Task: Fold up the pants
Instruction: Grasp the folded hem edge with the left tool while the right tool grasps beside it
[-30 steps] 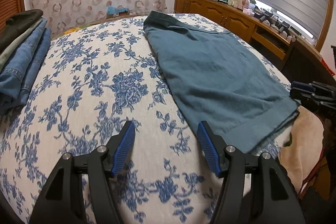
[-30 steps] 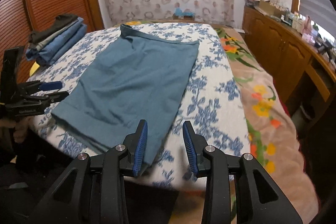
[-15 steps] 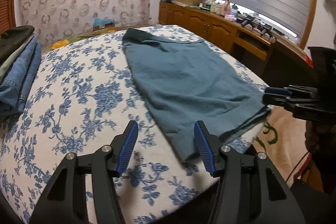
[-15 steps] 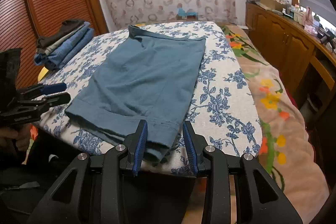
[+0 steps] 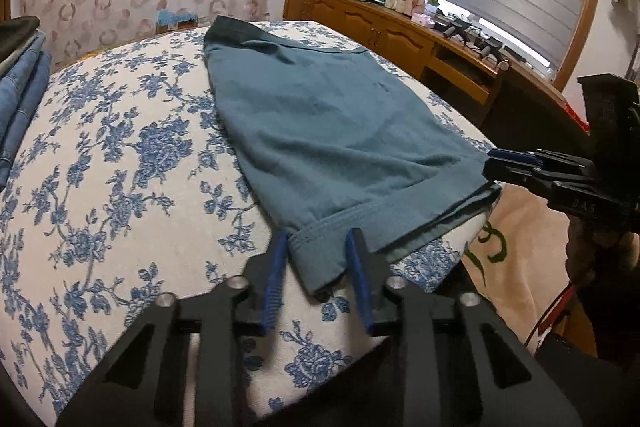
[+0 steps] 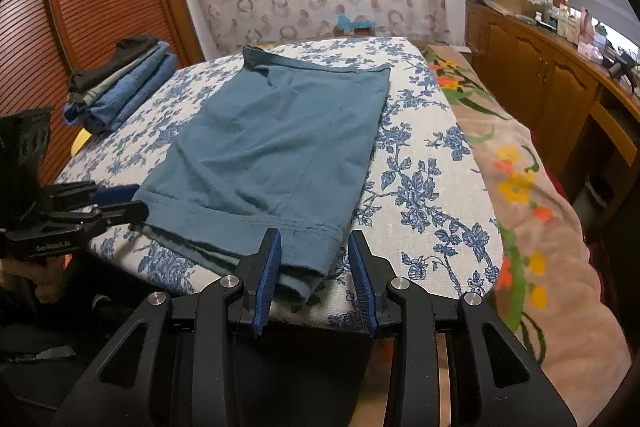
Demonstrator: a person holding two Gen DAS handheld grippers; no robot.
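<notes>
Teal pants (image 5: 320,131) lie flat, folded lengthwise, on the blue-flowered bed cover (image 5: 120,155), waistband at the far end. My left gripper (image 5: 318,239) is open with its blue pads on either side of the near left hem corner. My right gripper (image 6: 314,239) is open around the near right hem corner of the pants (image 6: 276,147). Each gripper also shows in the other's view: the right one (image 5: 496,167) at the hem's right end, the left one (image 6: 132,203) at its left end.
A stack of folded jeans and dark clothes (image 6: 120,83) sits at the far left of the bed. A wooden sideboard (image 6: 552,67) with clutter runs along the right wall. A floral blanket (image 6: 532,207) covers the bed's right part.
Both grippers have moved in to the hem end of the pants and now straddle its two corners. The left jaws have narrowed.
</notes>
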